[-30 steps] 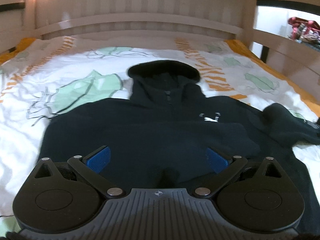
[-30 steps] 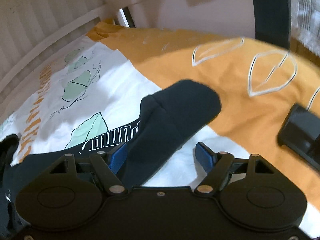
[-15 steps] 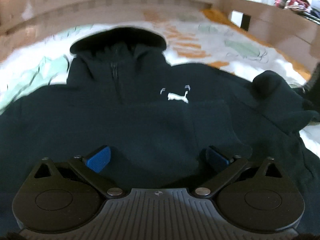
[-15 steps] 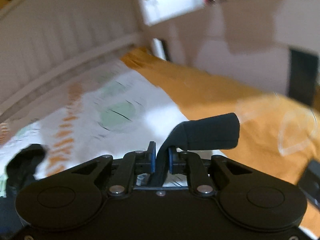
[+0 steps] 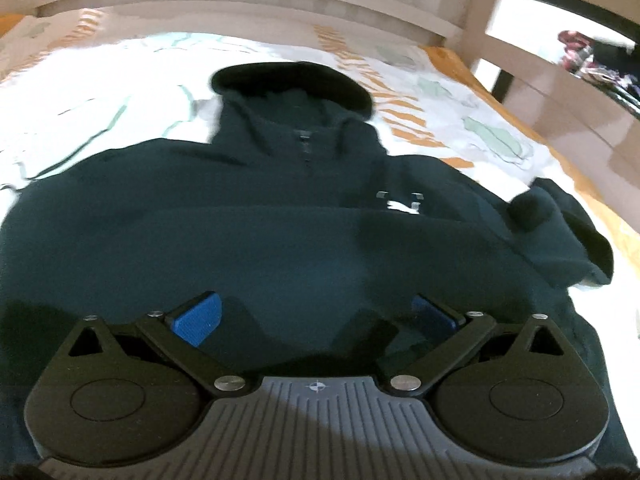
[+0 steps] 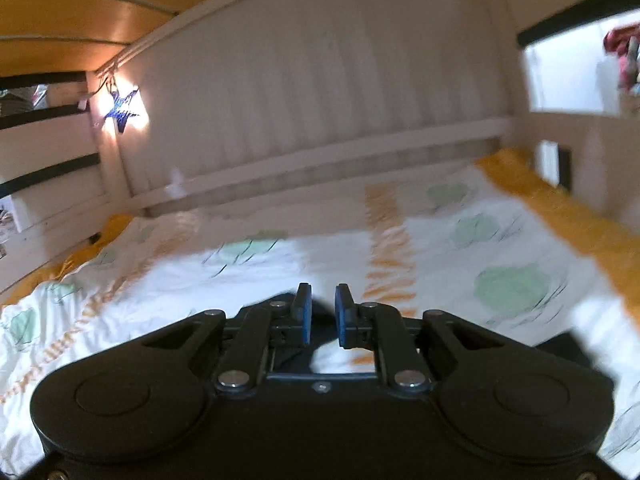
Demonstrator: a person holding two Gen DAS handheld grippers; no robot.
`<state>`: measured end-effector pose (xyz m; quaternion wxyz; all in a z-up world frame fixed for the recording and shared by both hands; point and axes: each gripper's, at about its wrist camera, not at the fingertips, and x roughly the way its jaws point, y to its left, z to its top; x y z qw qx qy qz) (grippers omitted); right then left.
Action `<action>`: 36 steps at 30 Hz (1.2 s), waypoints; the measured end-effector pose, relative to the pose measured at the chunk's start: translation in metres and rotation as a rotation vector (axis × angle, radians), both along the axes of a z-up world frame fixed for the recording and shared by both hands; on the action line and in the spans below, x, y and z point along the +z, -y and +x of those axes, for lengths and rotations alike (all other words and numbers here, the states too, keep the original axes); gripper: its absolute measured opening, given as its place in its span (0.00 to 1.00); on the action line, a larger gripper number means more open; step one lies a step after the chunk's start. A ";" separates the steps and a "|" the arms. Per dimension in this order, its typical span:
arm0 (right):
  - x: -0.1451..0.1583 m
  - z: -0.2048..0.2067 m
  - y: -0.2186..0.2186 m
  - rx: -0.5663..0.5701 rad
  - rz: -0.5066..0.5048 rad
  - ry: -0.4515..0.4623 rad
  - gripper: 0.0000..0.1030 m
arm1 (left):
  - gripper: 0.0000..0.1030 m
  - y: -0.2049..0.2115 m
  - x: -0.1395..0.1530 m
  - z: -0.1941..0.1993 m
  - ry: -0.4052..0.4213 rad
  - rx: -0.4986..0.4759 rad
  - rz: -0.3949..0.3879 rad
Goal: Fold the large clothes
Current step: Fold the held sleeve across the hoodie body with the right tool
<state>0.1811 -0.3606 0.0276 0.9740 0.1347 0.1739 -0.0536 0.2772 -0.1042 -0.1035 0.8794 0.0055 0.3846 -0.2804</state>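
A dark navy hoodie [image 5: 280, 232] lies face up on the bed, hood [image 5: 292, 80] toward the headboard, a small white logo [image 5: 400, 202] on its chest. Its right sleeve [image 5: 560, 232] is bunched at the right. My left gripper [image 5: 316, 312] is open and empty, low over the hoodie's lower body. In the right wrist view my right gripper [image 6: 322, 314] has its jaws a narrow gap apart with nothing clearly between them; dark hoodie cloth [image 6: 320, 312] shows just beyond and below the blue pads [image 6: 304, 312].
The bed has a white sheet with green leaves [image 6: 512, 288] and an orange border [image 5: 460, 60]. A pale slatted headboard [image 6: 320, 100] stands at the far end. A lit star lamp [image 6: 120, 110] hangs at the left. A side rail [image 5: 560, 80] runs along the right.
My right gripper, shut on the sleeve cuff half a second ago, has swung toward the headboard; its jaws now stand slightly apart and the cuff is gone. The left gripper drew back slightly.
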 end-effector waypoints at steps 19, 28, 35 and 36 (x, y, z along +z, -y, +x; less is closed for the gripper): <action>-0.083 -0.011 0.067 -0.410 -0.380 -0.194 0.99 | 1.00 -0.005 -0.025 -0.010 0.125 0.017 0.095; -0.121 0.056 0.116 -0.394 -0.379 -0.386 0.96 | 1.00 -0.007 -0.027 -0.011 0.134 0.017 0.087; -0.154 0.064 0.144 -0.367 -0.206 -0.486 0.58 | 1.00 -0.008 -0.028 -0.010 0.134 0.019 0.078; -0.154 0.060 0.147 -0.389 -0.190 -0.482 0.46 | 1.00 -0.008 -0.028 -0.010 0.134 0.019 0.077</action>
